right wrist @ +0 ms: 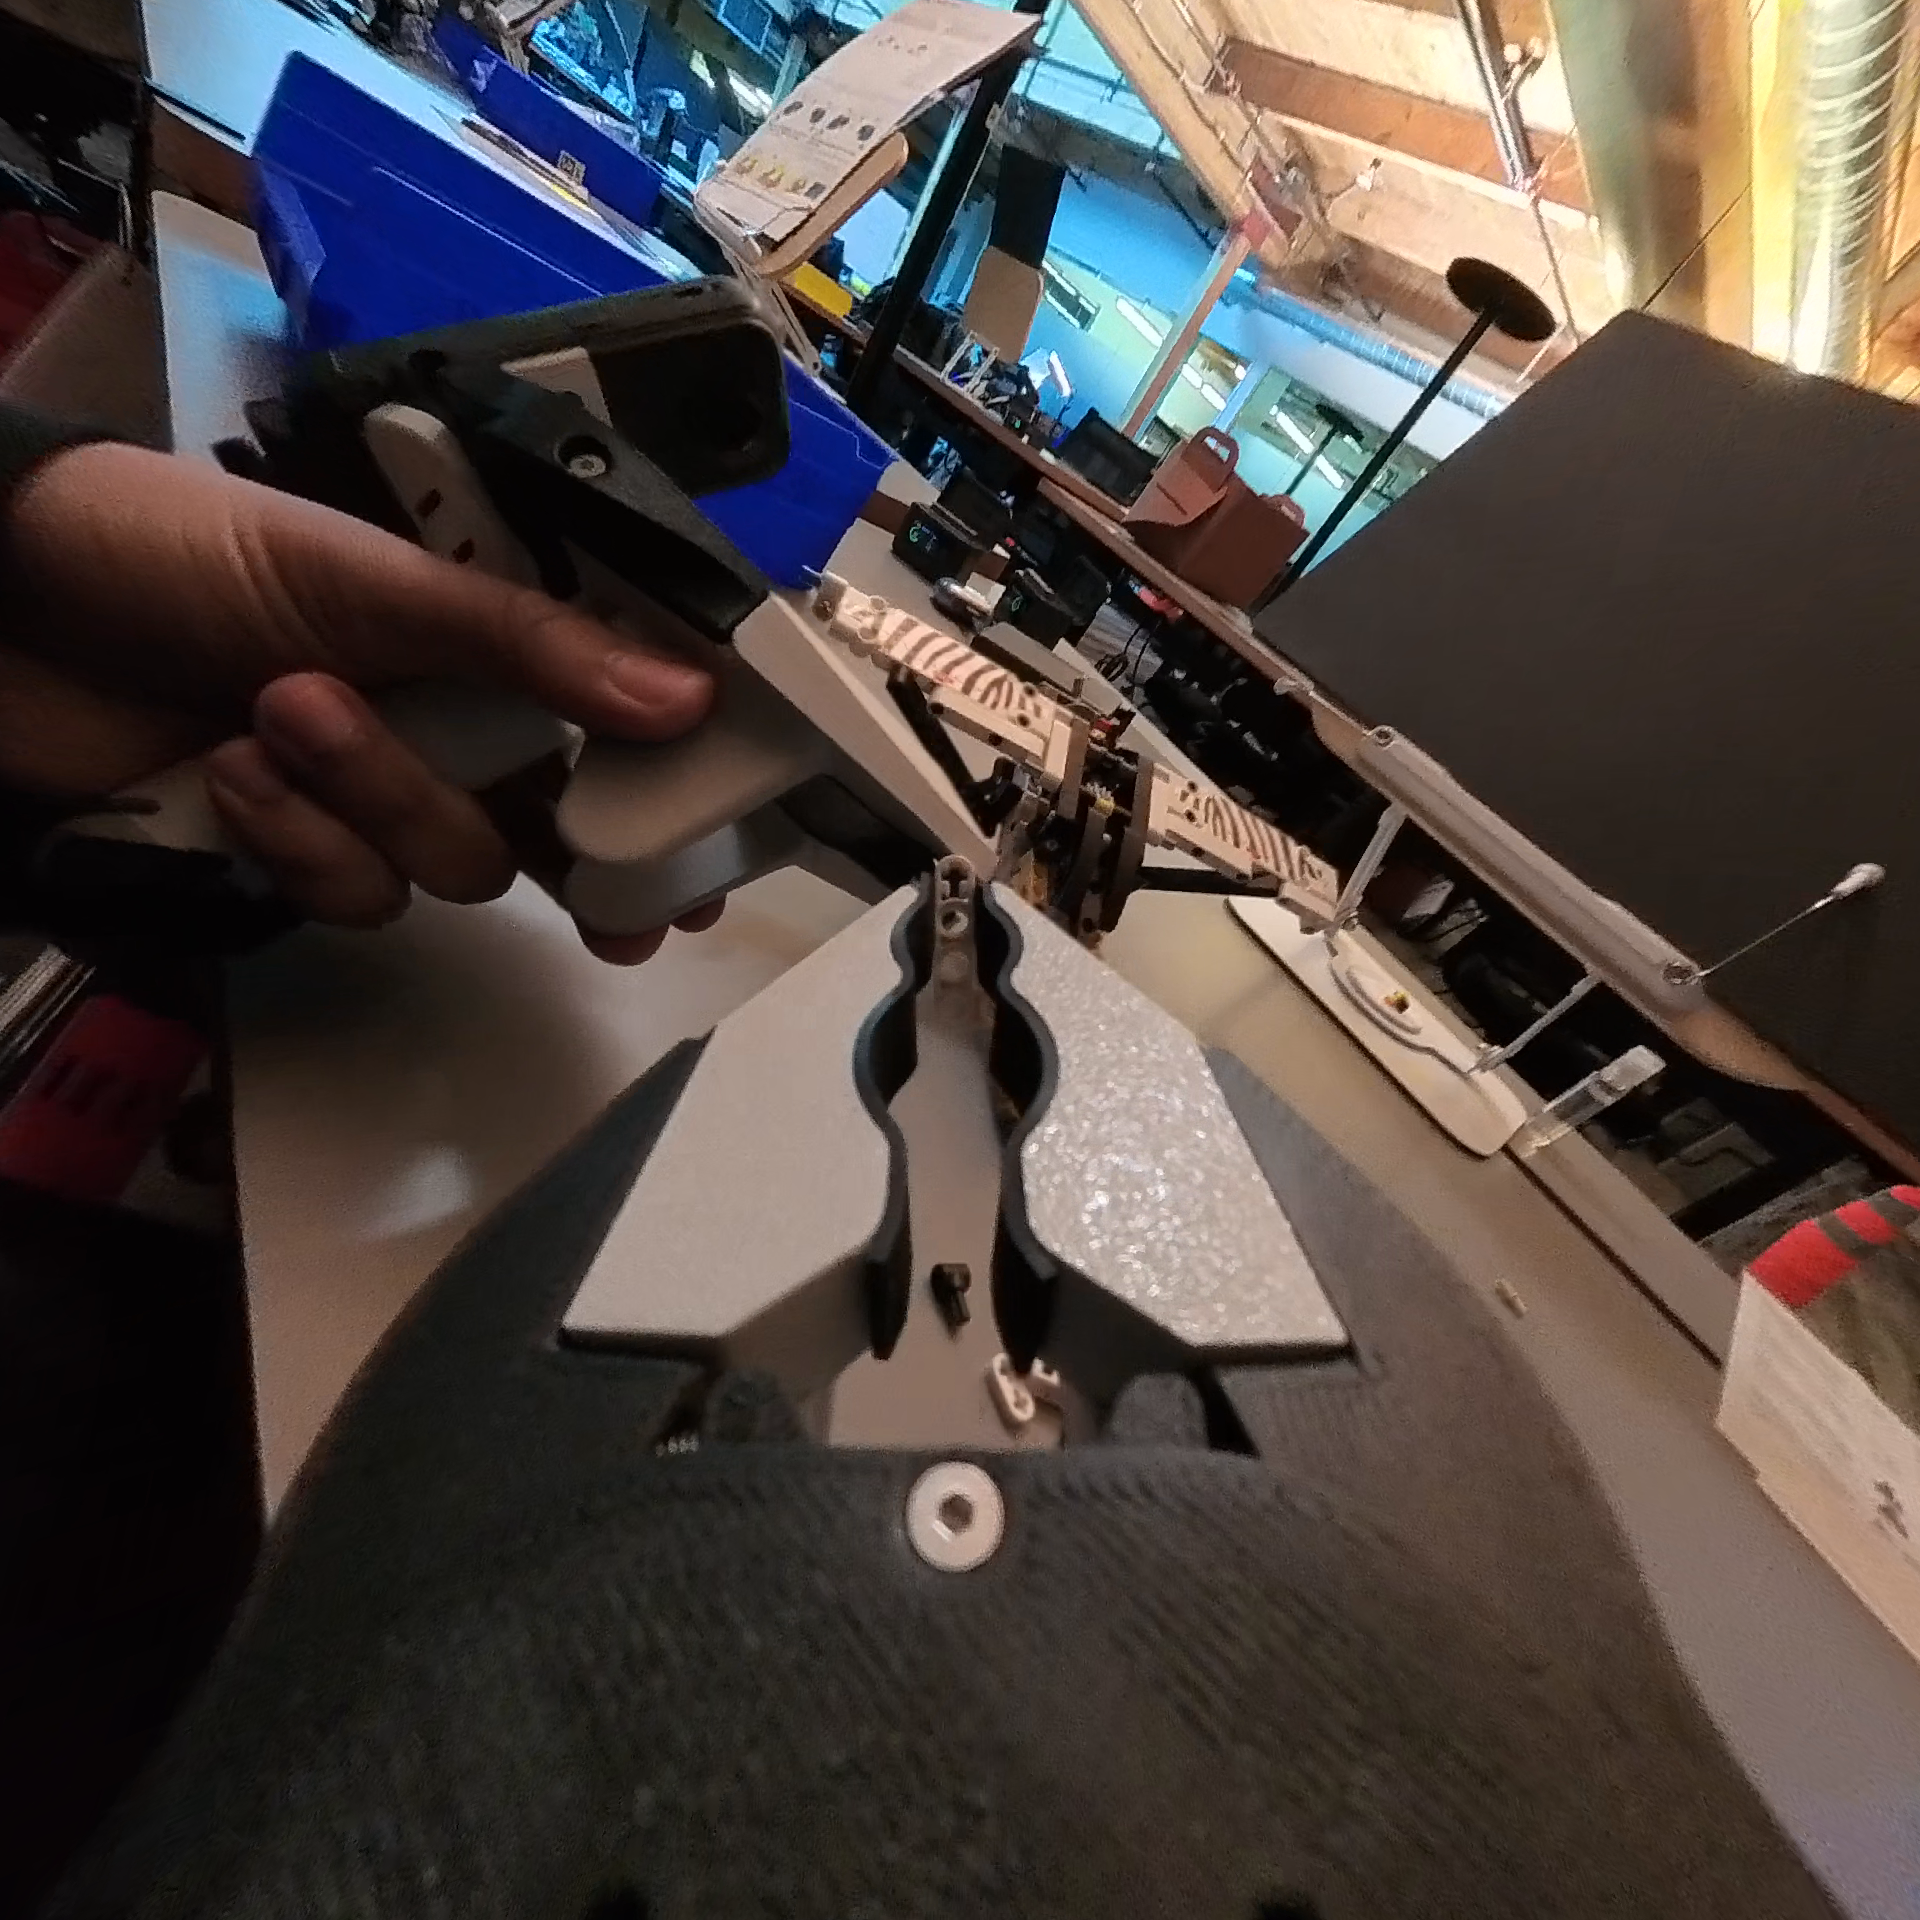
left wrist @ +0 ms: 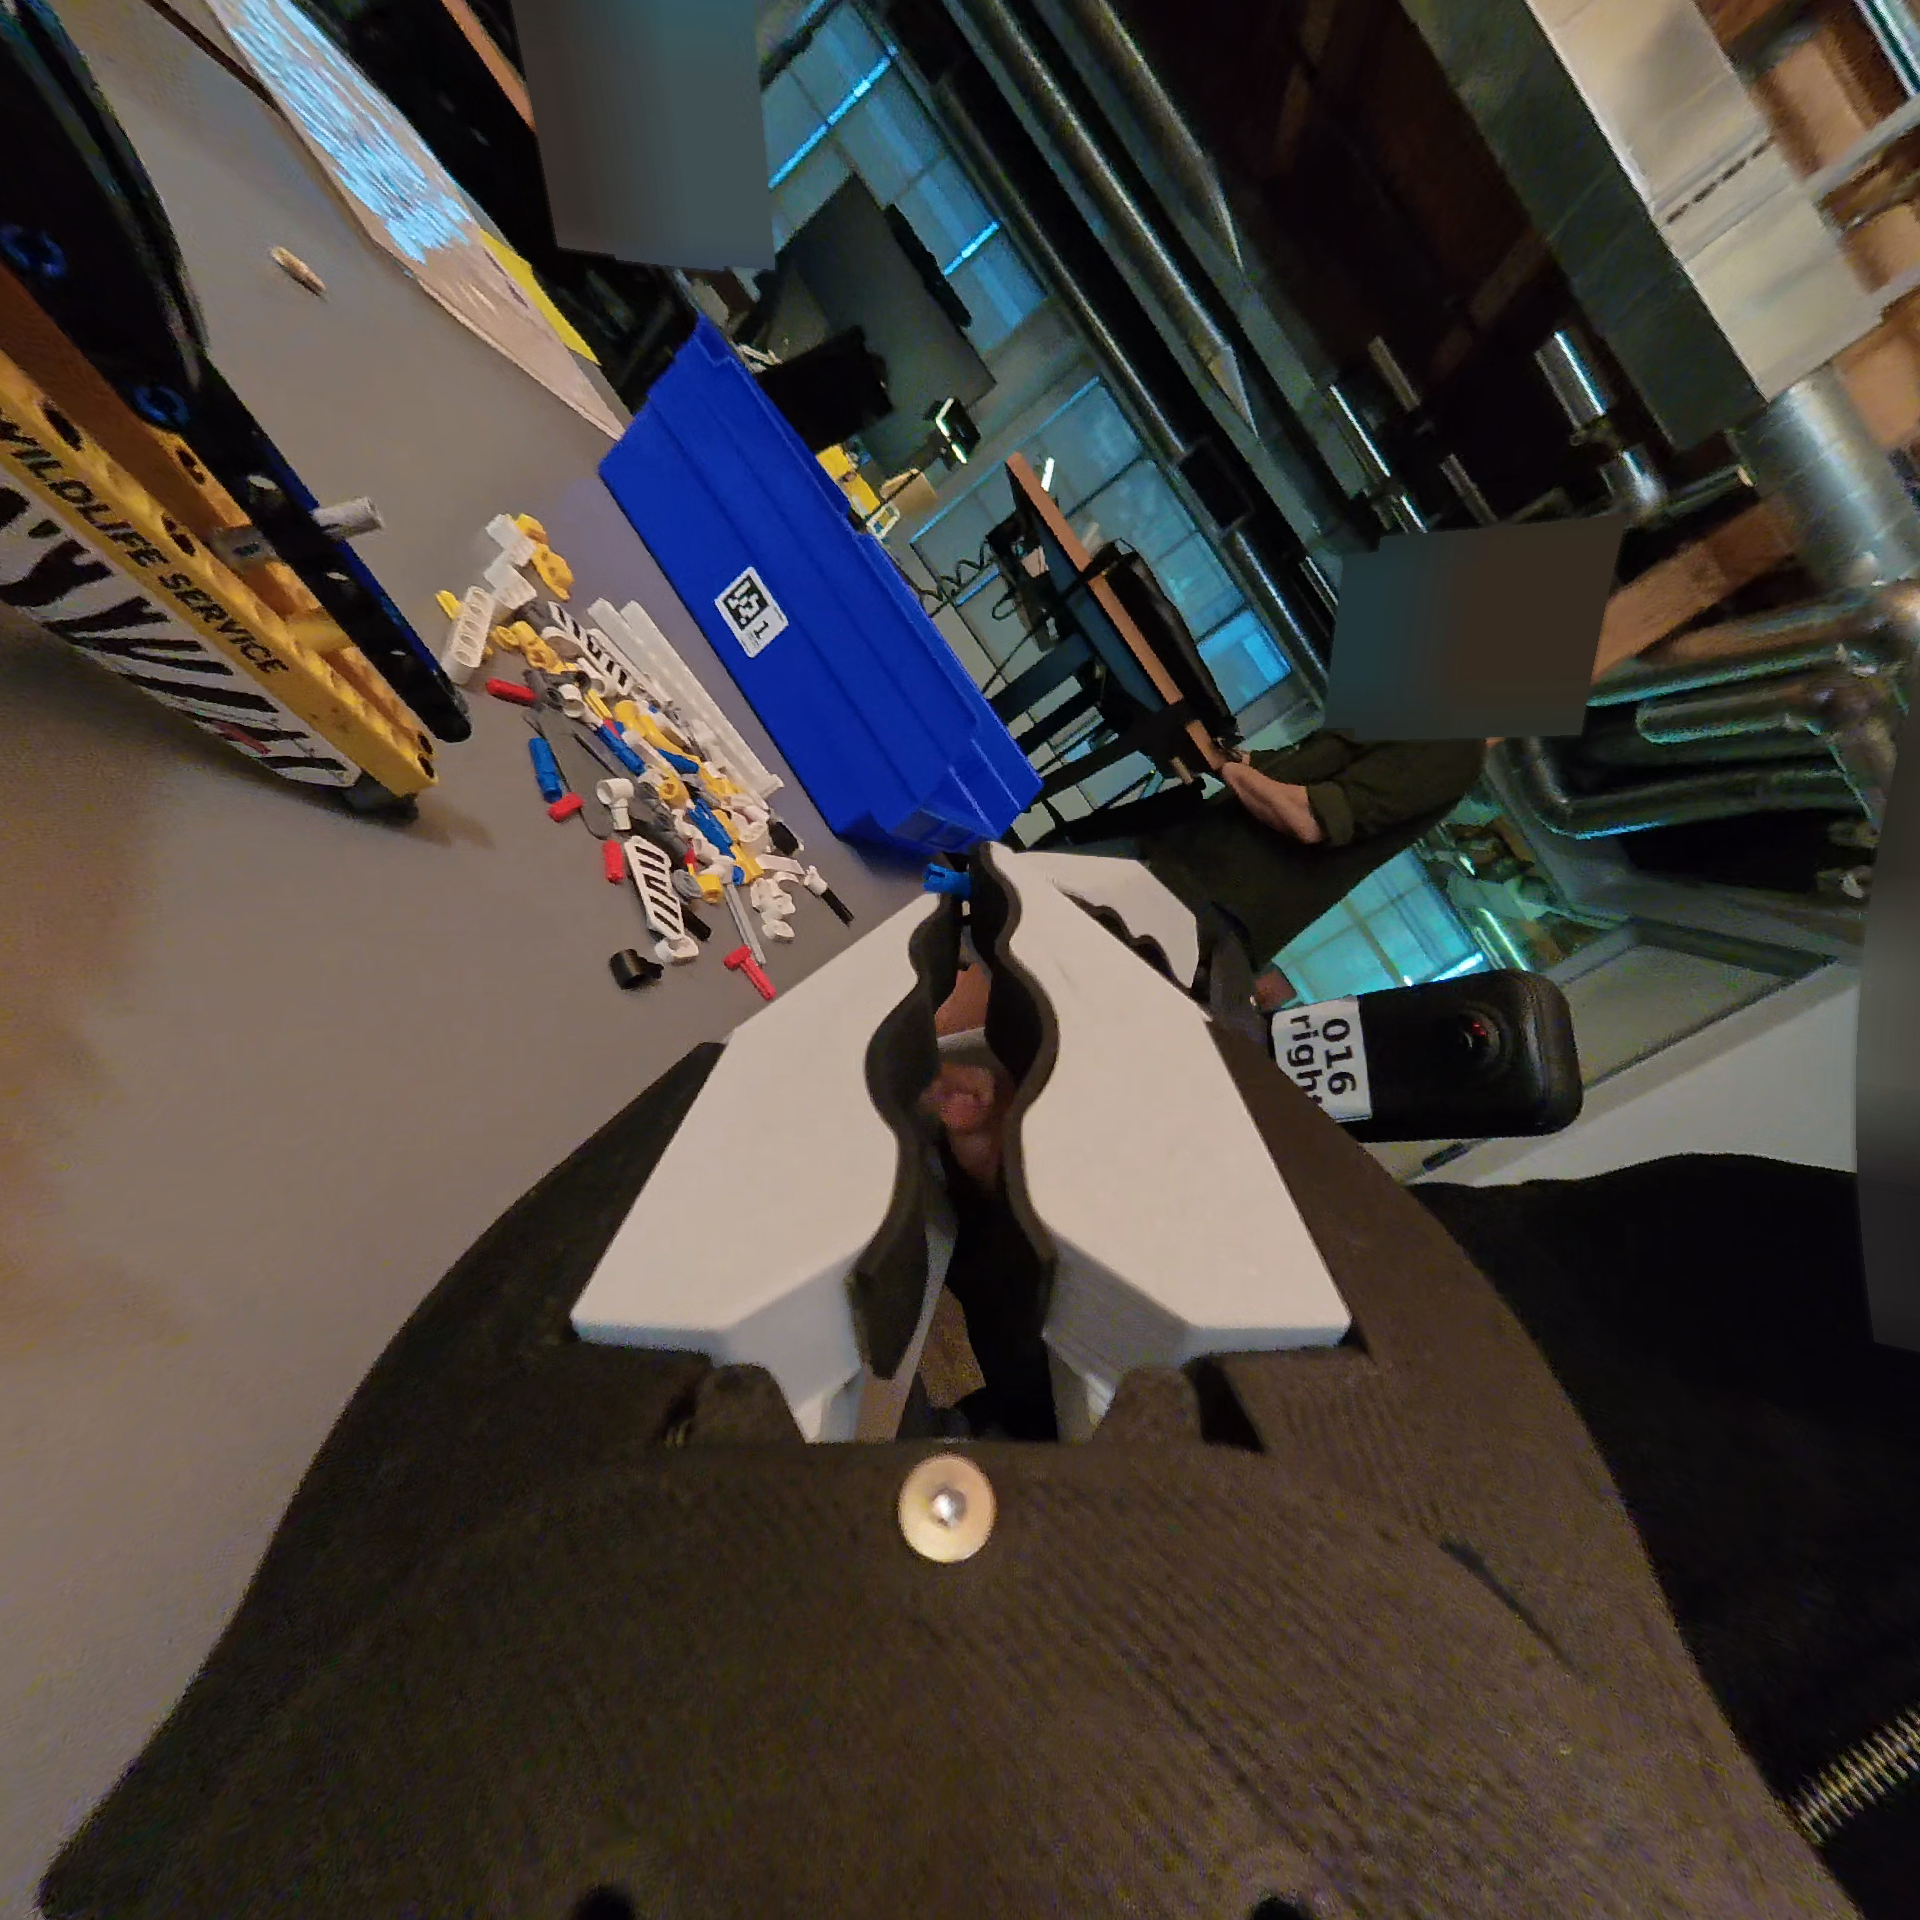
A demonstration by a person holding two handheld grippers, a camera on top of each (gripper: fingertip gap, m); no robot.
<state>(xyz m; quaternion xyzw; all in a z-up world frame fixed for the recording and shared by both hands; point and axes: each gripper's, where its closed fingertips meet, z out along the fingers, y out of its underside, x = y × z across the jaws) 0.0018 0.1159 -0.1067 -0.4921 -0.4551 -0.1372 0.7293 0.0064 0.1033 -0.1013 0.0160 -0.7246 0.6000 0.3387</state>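
Observation:
In the left wrist view my left gripper (left wrist: 971,883) is shut on a small blue pin (left wrist: 943,878) that sticks out sideways at the fingertips. It is held above the grey table (left wrist: 260,1039), near a pile of loose building pieces (left wrist: 644,748) and a blue bin (left wrist: 810,623). In the right wrist view my right gripper (right wrist: 954,896) is shut on a short white holed beam (right wrist: 953,920) standing up between the pads. A zebra-striped model (right wrist: 1091,769) stands just beyond it. The left gripper (right wrist: 582,499), held by a hand (right wrist: 312,665), is close on the left in the right wrist view.
A yellow and black striped model (left wrist: 208,582) stands at the left of the table. A printed sheet (left wrist: 395,177) lies at the far edge. A person sits behind the table (left wrist: 1330,810). A white box (right wrist: 1818,1434) and a dark panel (right wrist: 1610,623) are to the right. My two grippers' fingertips are within a few centimetres of each other. Both grippers' tips are roughly 15 centimetres from the zebra-striped model (right wrist: 1091,769).

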